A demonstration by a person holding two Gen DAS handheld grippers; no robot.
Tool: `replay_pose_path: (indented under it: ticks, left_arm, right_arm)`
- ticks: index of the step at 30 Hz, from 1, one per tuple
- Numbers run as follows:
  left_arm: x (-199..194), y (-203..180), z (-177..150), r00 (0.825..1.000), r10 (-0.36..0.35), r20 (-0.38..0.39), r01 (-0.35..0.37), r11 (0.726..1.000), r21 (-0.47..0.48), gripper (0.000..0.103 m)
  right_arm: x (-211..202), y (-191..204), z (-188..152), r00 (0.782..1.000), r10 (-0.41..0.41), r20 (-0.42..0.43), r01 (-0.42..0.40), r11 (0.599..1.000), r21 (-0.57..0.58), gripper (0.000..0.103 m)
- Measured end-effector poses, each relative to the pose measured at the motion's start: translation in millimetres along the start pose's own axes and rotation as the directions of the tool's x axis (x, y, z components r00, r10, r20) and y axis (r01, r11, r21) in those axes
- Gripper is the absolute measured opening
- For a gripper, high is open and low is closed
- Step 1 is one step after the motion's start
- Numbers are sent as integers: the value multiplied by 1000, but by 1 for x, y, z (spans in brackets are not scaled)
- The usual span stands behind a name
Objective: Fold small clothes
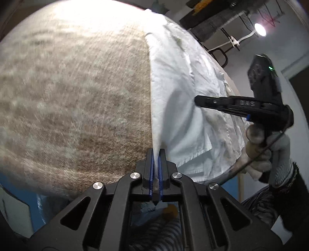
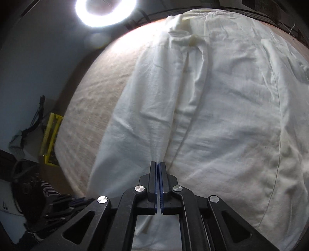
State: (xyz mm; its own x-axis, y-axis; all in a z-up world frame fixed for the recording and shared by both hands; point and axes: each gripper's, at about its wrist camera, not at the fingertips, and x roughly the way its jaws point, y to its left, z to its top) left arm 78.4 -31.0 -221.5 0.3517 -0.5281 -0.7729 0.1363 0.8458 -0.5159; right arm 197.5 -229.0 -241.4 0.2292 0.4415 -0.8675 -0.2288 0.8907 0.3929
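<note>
Both of my grippers are clamped on the white garment.

My left gripper (image 1: pixel 156 152) has its jaws closed on a pinched ridge of the white garment (image 1: pixel 185 100) at its near left edge, the cloth spread over the tan-covered table (image 1: pixel 73 92). My right gripper (image 2: pixel 158 166) is closed too, nipping a fold at the near middle of the garment (seen from the left wrist, its fingers press into the cloth's right part). A ring light (image 2: pixel 105 11) glares at far left.

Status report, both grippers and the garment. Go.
Left gripper shut on white garment edge. Right gripper shut on a fold of it. Garment spread on tan surface. Nothing in the way.
</note>
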Motion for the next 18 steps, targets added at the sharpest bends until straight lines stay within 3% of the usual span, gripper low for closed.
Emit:
replay_pose_path:
  ticks: [1,3,4,5,8,13,18]
  left_arm:
    - [-5,-5,0,1000,19,9,-19,999,28,2]
    - [-13,-12,3,999,45,23,-46,997,66,2]
    - [-20,-15,4,998,58,38,-61,995,80,2]
    - [-24,-16,6,996,64,55,-69,994,87,2]
    - [-39,-23,18,991,65,119,-80,988,130,2]
    - [-18,-38,54,985,69,158,-96,981,170,2]
    - [19,-39,69,993,67,99,-86,977,195,2]
  right_arm:
    - [-1,0,1,1000,0,-3,0,1000,-10,0]
    - [-10,4,6,1000,-26,17,26,999,-43,12]
    - [-16,7,8,998,-34,44,37,997,-61,24]
    - [-23,10,10,996,-42,81,48,996,-80,26]
    - [-30,13,22,990,15,138,0,994,-112,26]
    - [-7,30,51,983,51,178,-21,985,-169,24]
    - [27,35,70,990,30,136,-4,982,-190,23]
